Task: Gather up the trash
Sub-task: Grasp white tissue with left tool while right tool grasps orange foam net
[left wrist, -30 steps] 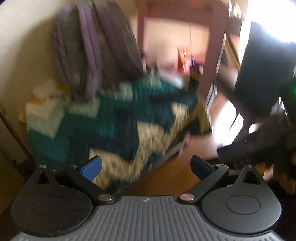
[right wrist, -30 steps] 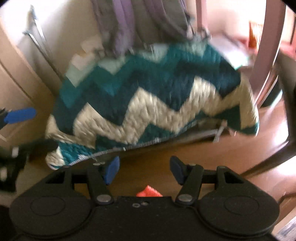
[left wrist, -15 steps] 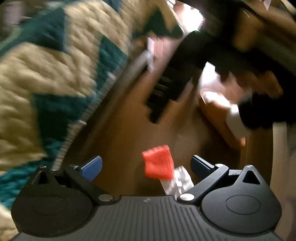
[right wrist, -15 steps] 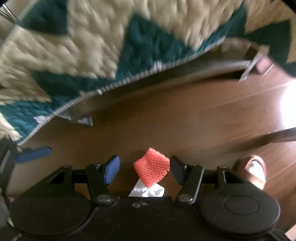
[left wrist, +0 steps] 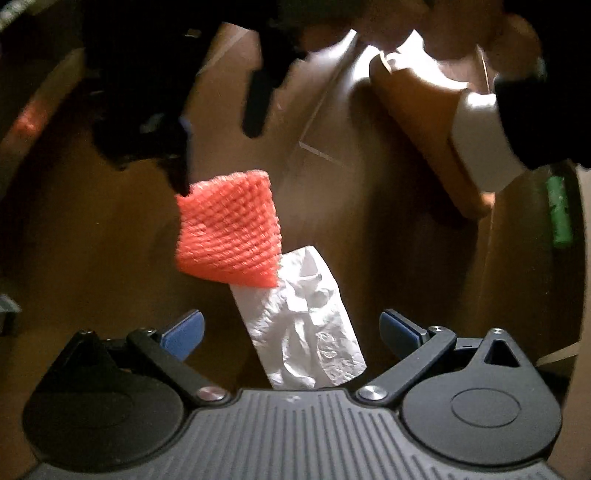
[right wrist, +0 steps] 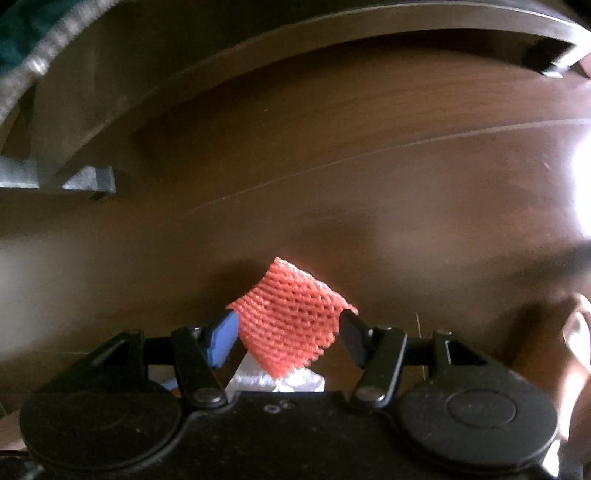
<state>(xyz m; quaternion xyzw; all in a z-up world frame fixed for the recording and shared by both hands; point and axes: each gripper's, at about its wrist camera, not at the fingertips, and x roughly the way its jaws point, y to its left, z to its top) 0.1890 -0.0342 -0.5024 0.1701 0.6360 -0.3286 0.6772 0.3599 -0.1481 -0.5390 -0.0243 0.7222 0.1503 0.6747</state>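
Dark wooden floor [right wrist: 369, 147] underneath, a metal frame [right wrist: 258, 48] along its far edge, teal quilt [right wrist: 22, 33] draped at the frame's left corner. Right gripper [right wrist: 288, 334] spread wide, its 2 blue pads flanking but not clamping an orange foam net [right wrist: 291, 332]. Left gripper [left wrist: 291, 328] also wide, holding nothing, above a crumpled white tissue [left wrist: 306, 328] lying on the floor. Foam net [left wrist: 229, 232] overlapping the tissue's far end.
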